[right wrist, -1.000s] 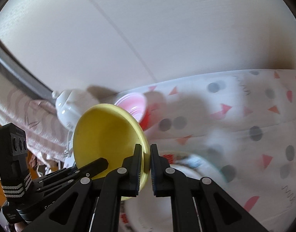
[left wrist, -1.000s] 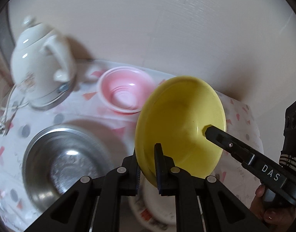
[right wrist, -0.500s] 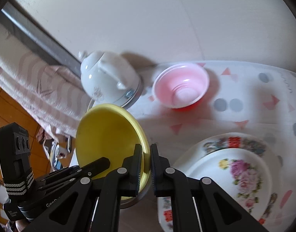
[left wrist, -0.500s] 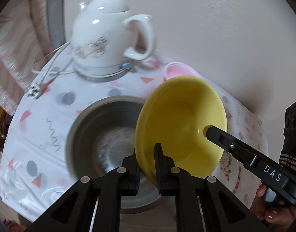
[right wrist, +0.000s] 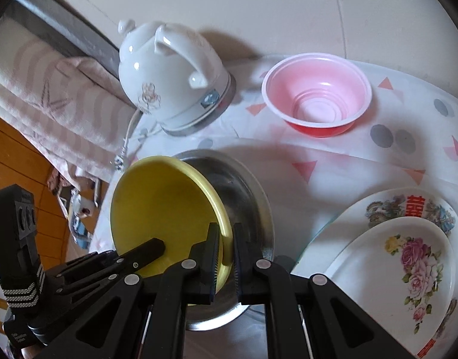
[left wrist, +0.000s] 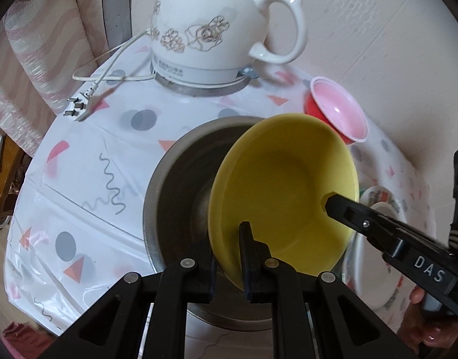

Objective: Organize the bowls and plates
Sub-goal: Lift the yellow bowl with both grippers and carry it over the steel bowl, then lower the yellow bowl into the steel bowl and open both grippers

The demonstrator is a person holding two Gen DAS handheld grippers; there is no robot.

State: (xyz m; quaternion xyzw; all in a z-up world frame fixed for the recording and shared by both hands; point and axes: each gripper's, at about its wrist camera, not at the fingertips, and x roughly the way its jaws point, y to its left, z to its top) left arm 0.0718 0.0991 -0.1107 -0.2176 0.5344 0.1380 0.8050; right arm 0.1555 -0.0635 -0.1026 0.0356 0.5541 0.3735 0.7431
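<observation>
Change: yellow bowl (left wrist: pixel 284 191) now hangs over the steel basin (left wrist: pixel 181 185); a second ago it was above the floral plates (right wrist: pixel 399 257), with the pink bowl (right wrist: pixel 317 89) behind it, so both hands have swept it sideways and slightly down.
Left gripper (left wrist: pixel 229 257): jaws narrow, clamped on the yellow bowl's near rim.
Right gripper (right wrist: pixel 227 254): jaws narrow too, pinching the opposite rim — its dark finger shows in the left wrist view, reaching across the bowl's inside.
Bowl attitude: tilted, mouth turned toward the left gripper's camera, not yet resting in the basin as far as the views show.
Meaning for the task: the carry looks nearly done; judging by the alignment, nesting the yellow bowl inside the steel basin is the step in hand, and levelling and lowering are still to come.
Table edges: basin sits close to the near edge of the patterned tablecloth (left wrist: pixel 88 179); the floor is visible just beyond it in the right wrist view.
Neighbours: white kettle (left wrist: pixel 217 30) stands at the far edge beyond the basin, its cord and plug (left wrist: pixel 79 109) loose toward the far left corner; pink bowl near the far right; floral plates stacked just beside the basin on the right.
Open room: bare cloth to the left of the basin — the freest side for withdrawing.
</observation>
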